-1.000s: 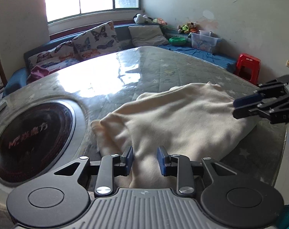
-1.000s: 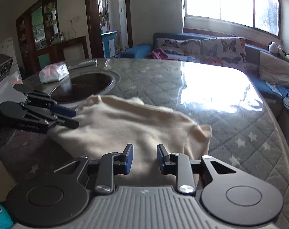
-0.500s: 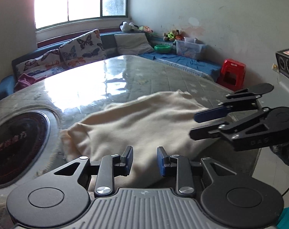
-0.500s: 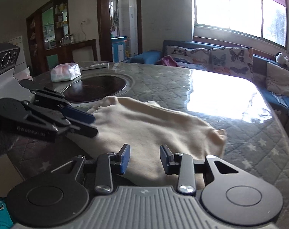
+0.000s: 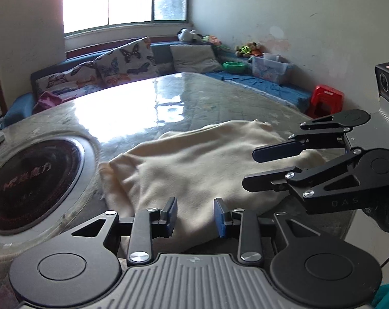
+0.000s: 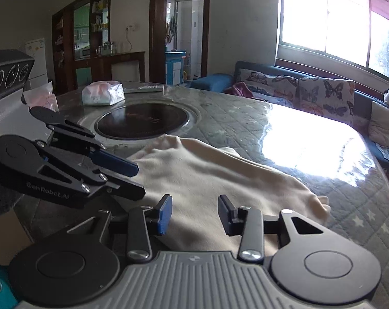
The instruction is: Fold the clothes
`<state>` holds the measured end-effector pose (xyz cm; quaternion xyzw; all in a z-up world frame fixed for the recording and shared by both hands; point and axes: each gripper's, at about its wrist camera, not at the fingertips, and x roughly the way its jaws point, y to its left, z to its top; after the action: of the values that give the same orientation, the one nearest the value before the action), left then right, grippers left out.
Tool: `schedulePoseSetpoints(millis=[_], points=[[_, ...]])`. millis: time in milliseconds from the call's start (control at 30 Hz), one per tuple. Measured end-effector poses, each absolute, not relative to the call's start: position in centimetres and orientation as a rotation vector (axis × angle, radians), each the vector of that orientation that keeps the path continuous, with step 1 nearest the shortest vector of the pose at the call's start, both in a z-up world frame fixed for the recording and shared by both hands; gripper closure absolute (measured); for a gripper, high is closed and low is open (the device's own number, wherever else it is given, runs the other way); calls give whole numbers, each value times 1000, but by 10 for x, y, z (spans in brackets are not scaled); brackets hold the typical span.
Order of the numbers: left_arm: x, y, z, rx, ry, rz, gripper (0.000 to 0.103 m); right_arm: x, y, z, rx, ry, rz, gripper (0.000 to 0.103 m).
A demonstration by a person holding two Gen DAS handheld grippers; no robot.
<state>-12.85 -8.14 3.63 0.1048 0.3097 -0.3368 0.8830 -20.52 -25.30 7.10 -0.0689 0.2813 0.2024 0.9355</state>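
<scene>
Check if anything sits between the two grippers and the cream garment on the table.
Nothing visible does. The left hand-held gripper and the right hand-held gripper are both open right at the near edge of the cream garment, with only fabric showing between their fingers.

I read "Gen Robot.AI" on the left gripper (image 6: 140,179), along its lower arm. "D A S" is embossed on the right gripper (image 5: 248,167), lower arm body. The round cooktop (image 5: 27,177) in the table carries reddish lettering, partly Chinese; only the last characters "魔方" are legible to me.
</scene>
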Motion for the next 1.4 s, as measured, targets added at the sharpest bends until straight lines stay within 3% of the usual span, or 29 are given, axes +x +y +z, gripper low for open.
schedulePoseSetpoints(millis=[533,833,1067,1400], points=[[-121,-49,31,118,688,-617,67,-197,-225,60,-203,632,490,63],[-114,-35,41,68,697,-550,45,-200,-206,72,-251,616,565,56],[-103,-20,49,9,700,-475,23,-203,-185,76,-312,610,641,54],[-88,-1,49,-147,756,-388,12,-201,-159,68,-387,615,660,56]])
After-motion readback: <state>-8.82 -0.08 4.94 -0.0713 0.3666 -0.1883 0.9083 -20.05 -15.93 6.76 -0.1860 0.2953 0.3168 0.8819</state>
